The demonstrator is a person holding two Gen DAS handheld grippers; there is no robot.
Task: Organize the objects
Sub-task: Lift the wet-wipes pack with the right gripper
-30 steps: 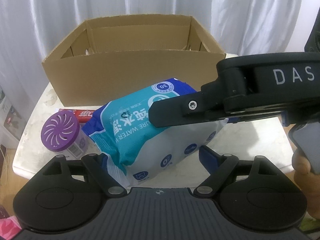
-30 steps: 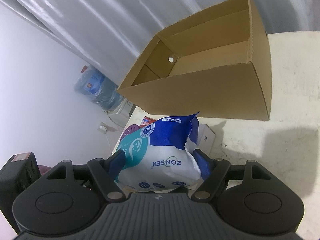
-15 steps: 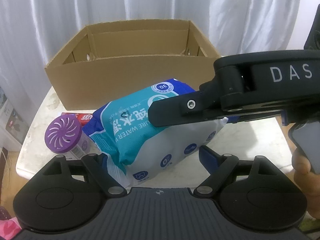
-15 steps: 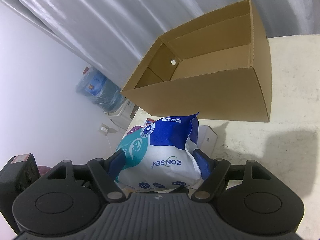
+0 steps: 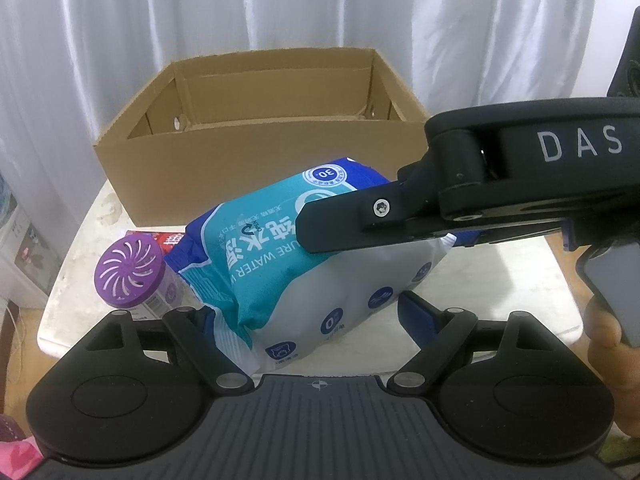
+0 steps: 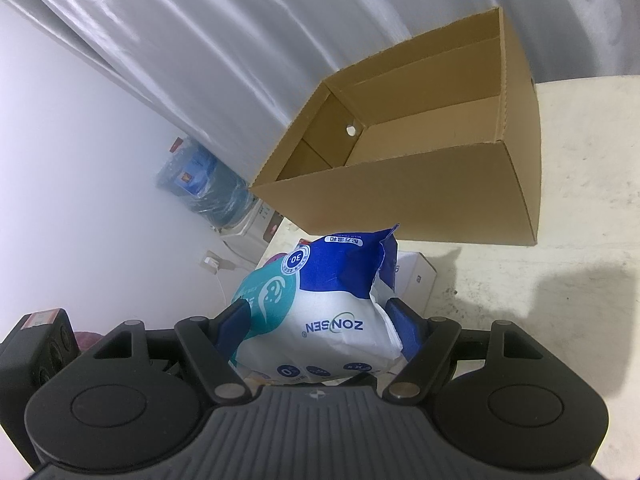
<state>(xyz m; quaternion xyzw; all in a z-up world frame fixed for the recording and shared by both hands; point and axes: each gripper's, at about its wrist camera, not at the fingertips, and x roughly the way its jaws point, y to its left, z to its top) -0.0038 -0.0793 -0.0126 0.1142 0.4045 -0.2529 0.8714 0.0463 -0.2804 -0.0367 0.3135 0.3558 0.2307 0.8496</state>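
Note:
A blue, teal and white wipes pack (image 5: 280, 264) (image 6: 320, 312) hangs tilted above the white table (image 5: 500, 280). My left gripper (image 5: 308, 312) is shut on its lower end, and the pack bulges over the left finger. My right gripper (image 6: 320, 320) is shut on the pack's sides, blue pads pressed in. One of its black fingers (image 5: 340, 228) crosses the pack's top in the left wrist view. An open, empty cardboard box (image 5: 240, 176) (image 6: 420, 200) stands on the table just behind the pack.
A purple-lidded air freshener can (image 5: 128, 272) and a red carton (image 5: 160, 238) lie left of the pack. A small white box (image 6: 416, 280) sits behind it. A water bottle (image 6: 200, 188) stands on the floor beyond the table. White curtains hang behind the box.
Both grippers and the pack have risen a little, so the box sits lower in both views and more of its inside shows. Neither hold on the pack has changed.

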